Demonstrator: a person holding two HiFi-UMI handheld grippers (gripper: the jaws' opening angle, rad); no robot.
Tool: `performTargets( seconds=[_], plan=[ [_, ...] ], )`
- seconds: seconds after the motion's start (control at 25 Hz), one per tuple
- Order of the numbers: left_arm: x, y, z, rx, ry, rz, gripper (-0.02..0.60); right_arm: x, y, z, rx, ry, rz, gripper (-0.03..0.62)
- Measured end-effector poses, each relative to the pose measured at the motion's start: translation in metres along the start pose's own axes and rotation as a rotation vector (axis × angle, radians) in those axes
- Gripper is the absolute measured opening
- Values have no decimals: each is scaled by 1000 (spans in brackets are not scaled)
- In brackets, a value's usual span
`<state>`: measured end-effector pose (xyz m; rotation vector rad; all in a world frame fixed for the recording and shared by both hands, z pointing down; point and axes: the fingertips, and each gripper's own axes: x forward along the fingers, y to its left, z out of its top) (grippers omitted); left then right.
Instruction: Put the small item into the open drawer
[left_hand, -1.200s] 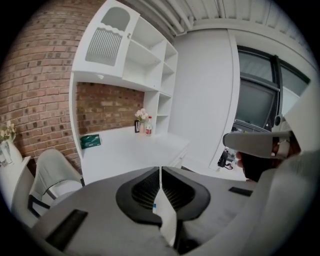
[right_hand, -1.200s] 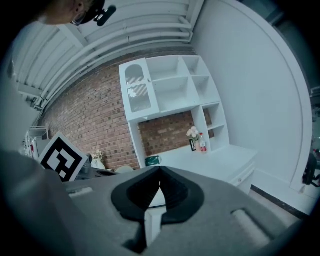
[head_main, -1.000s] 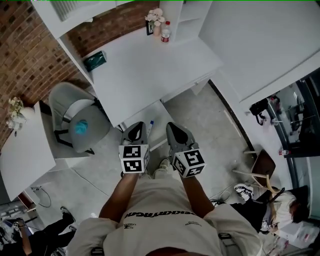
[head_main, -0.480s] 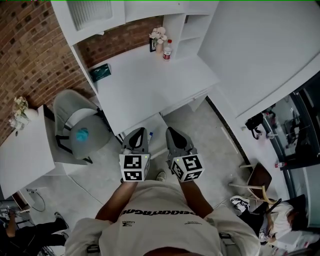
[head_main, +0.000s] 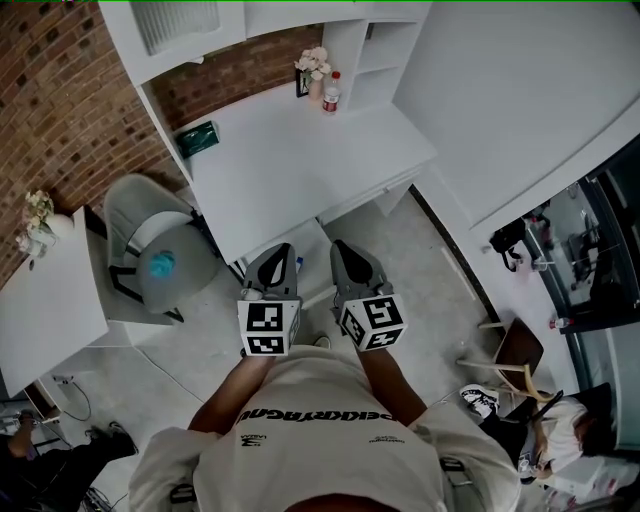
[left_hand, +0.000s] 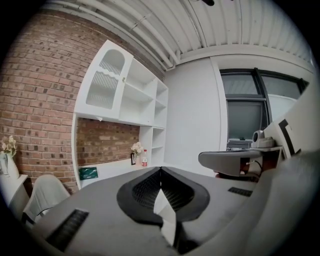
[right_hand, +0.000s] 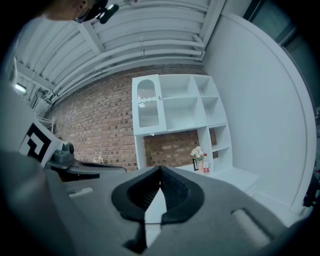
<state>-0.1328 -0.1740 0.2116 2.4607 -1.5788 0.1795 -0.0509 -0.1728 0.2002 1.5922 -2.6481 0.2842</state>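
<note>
Two grippers hang side by side below the white worktop (head_main: 300, 170). Your left gripper (head_main: 281, 250) has its jaws pressed together, empty. Just beside it a small blue-tipped item (head_main: 299, 265) shows against the open drawer (head_main: 315, 238). Your right gripper (head_main: 341, 250) is likewise closed and empty.

The desk (head_main: 300, 170) and shelves (head_main: 375, 50) are white, the wall (head_main: 60, 110) red-brown brick. A green box (head_main: 195, 138) lies at the desk's left edge. At its far edge are pale pink flowers (head_main: 312, 62) and a red-capped bottle (head_main: 330, 92). The chair (head_main: 135, 215) is grey. The left gripper (left_hand: 160, 172) and right gripper (right_hand: 160, 170) are grey with black ribbed pads (left_hand: 145, 190). Their cubes (head_main: 268, 327) bear black-and-white squares.
</note>
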Motion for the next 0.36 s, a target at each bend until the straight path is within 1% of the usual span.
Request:
performTargets(
  seconds=[0.36],
  plan=[
    [8, -2, 0, 26, -10, -8, -2, 5, -7, 1, 0, -14, -9, -3]
  ],
)
